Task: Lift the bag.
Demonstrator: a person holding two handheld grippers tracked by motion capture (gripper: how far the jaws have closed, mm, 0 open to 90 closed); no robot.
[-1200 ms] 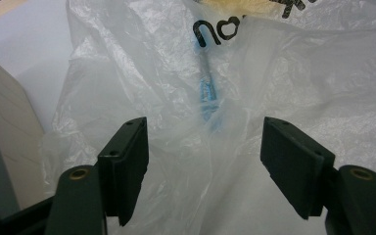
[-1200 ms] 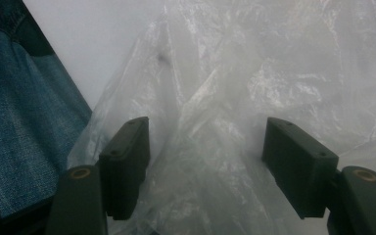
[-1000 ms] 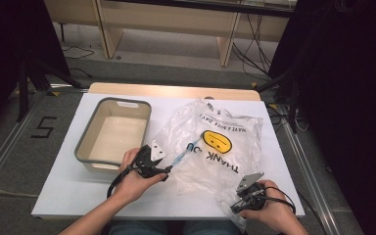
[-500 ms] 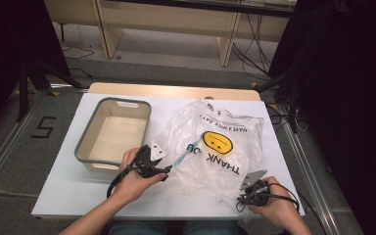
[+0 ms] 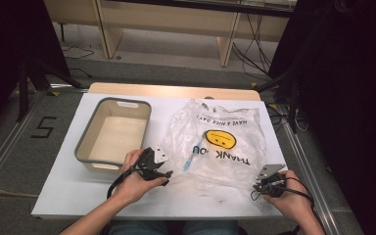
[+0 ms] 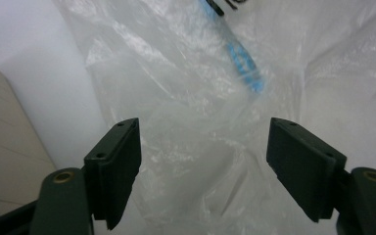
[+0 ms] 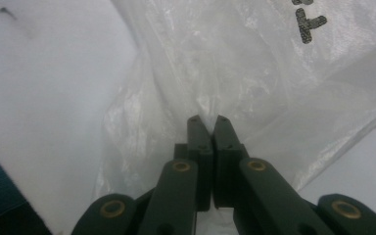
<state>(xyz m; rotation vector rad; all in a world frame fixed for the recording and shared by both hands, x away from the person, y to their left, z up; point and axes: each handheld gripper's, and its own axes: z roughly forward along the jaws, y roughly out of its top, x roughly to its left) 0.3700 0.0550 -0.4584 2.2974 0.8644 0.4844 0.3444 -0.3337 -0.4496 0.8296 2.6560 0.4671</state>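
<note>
A clear plastic bag point(image 5: 235, 129) printed with a yellow smiley and "THANK YOU" lies crumpled on the white table point(image 5: 68, 196). A blue stick-like item point(image 5: 190, 159) shows through the film point(image 6: 245, 63). My left gripper point(image 5: 168, 172) rests at the bag's left edge. Its jaws point(image 6: 203, 142) have just been opening and stand wide, with the bag's film point(image 6: 186, 122) lying loose between them, unpressed. My right gripper point(image 5: 258, 187) is at the bag's near right corner. Its jaws point(image 7: 208, 120) are shut on a fold of the bag point(image 7: 254, 63).
A grey-rimmed beige bin point(image 5: 85, 142) sits empty on the table's left half, just behind my left hand. The table's front edge runs close under both hands. Beyond the far edge are the floor, cables and wooden furniture legs.
My right gripper has closed on the bag's corner and moved to the right along the front edge. My left hand has stayed in place at the bag's left side.
</note>
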